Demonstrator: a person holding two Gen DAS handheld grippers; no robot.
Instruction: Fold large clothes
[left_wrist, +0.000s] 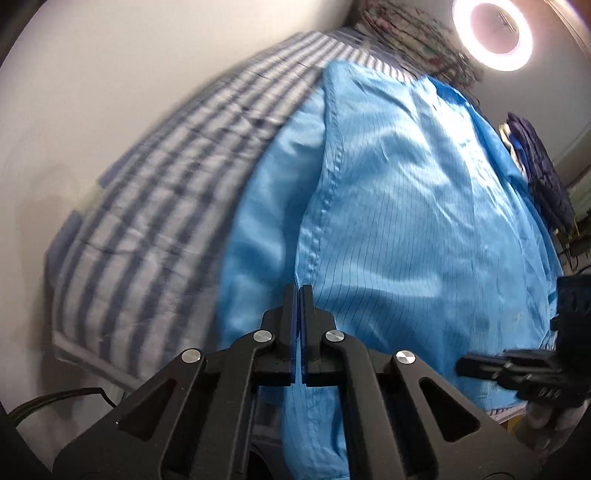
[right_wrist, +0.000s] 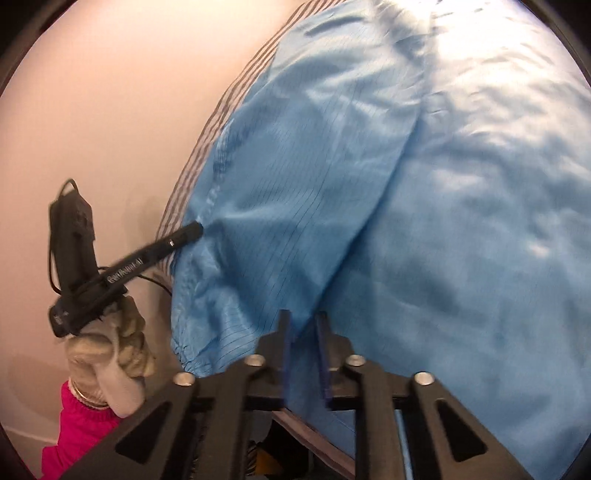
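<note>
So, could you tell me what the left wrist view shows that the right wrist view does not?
Only the left wrist view shows the ring light, a dark quilted jacket at the far side, and a broad stretch of the striped sheet.

Only the right wrist view shows the gloved hand with its pink sleeve holding the left gripper.

Both show the blue garment lying on the striped sheet, and each shows the other gripper; the right gripper appears at the left view's edge.
</note>
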